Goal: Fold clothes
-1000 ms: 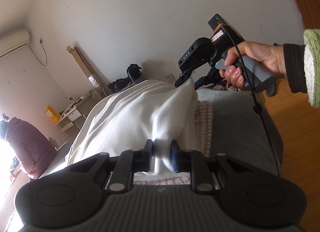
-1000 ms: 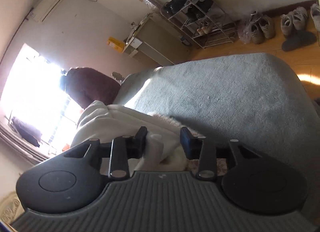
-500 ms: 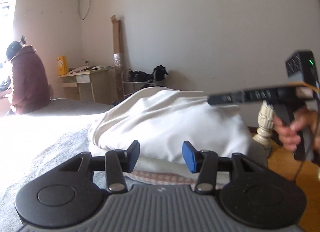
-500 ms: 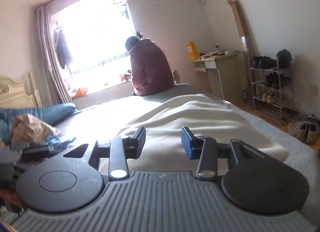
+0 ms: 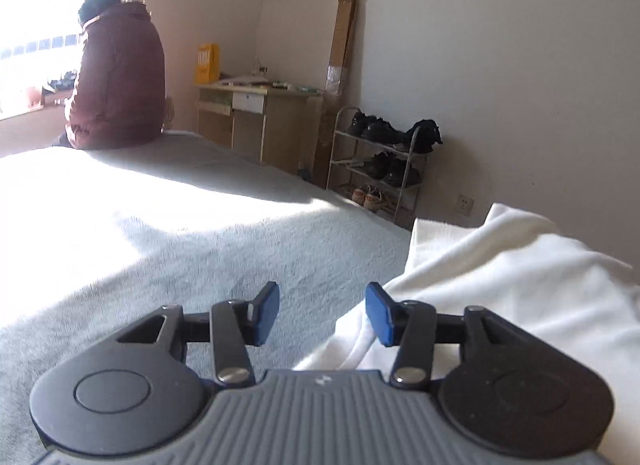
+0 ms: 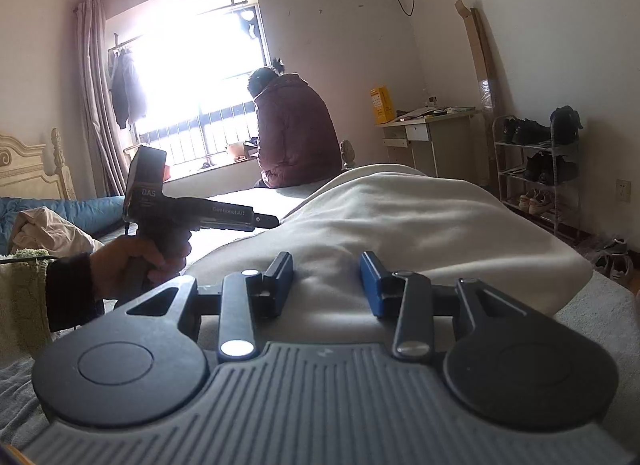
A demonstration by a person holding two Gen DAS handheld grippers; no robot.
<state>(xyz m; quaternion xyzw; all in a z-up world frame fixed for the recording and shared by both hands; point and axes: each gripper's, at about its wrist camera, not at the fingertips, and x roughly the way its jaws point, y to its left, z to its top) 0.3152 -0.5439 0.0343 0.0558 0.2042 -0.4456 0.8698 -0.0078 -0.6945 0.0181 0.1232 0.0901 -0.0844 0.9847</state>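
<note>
White cotton garment (image 5: 500,281) lies bunched on the grey bed (image 5: 200,249); left gripper (image 5: 322,311) and right gripper (image 6: 326,283) both gape, empty.

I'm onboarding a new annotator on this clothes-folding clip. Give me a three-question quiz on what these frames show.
1. True or false: the left gripper is clamped on the white garment.
2. What lies between the right gripper's jaws? A) blue quilt B) white garment, not pinched C) a shoe
3. Fill in: the shoe rack stands against the ____.

Key
1. False: open, with grey bedcover between its jaws.
2. B
3. wall
</note>
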